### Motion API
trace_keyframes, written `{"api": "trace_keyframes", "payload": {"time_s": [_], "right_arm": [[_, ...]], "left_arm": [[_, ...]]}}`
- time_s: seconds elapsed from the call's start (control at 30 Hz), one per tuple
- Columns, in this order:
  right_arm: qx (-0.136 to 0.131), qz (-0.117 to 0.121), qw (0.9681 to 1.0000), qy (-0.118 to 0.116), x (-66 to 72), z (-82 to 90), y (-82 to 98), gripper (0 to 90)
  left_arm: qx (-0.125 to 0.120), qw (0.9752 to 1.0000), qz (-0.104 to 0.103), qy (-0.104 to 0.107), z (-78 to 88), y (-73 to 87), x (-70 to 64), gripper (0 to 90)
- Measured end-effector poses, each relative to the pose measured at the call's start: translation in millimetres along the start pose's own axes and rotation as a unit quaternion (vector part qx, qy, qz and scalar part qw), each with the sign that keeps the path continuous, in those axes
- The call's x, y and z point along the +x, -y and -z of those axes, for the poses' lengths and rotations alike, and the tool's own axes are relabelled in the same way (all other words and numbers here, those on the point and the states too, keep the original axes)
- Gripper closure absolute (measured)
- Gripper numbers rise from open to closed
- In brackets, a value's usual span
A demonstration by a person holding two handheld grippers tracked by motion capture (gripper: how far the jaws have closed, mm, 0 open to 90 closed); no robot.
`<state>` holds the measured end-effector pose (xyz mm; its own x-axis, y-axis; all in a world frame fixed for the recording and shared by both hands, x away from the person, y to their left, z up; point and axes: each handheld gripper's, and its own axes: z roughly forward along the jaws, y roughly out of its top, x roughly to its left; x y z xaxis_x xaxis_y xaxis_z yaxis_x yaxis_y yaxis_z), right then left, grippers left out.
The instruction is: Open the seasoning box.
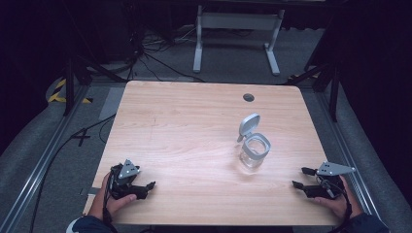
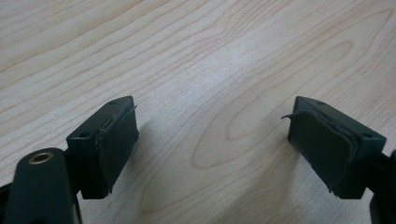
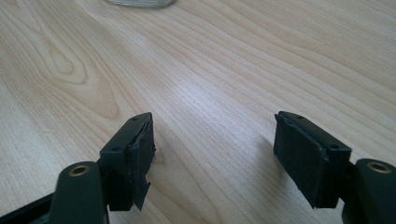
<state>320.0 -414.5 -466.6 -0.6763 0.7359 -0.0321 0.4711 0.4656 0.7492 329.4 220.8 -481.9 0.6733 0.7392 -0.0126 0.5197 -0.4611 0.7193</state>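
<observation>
The clear jar [image 1: 254, 153], its hinged lid [image 1: 248, 125] standing open, is sitting right of the bench's [image 1: 184, 131] centre, nearer the right gripper [image 1: 300, 177] than the left gripper [image 1: 148, 186], both resting wide open and empty at the near edge.

Clear glass jar [image 1: 254, 152] stood upright on right half of table, square-shouldered, hinged grey lid [image 1: 248, 124] flipped open and tilted up behind its rim, empty inside.
</observation>
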Motion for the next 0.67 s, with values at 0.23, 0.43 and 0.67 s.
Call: {"api": "trace_keyframes", "payload": {"time_s": [0.23,0.43,0.67], "right_arm": [[0.0,-0.001,1.0,-0.003,-0.4,-0.1,-0.1,28.5],[0.001,0.0,1.0,-0.003,-0.4,0.0,-0.1,28.5],[0.0,-0.001,1.0,-0.001,0.1,-0.1,-0.1,28.3]], "left_arm": [[0.0,1.0,0.005,0.0,-0.3,0.1,-0.3,15.3],[0.0,1.0,0.005,0.0,-0.3,0.1,-0.3,15.2],[0.0,1.0,0.006,0.0,-0.5,0.1,-0.3,14.8]]}}
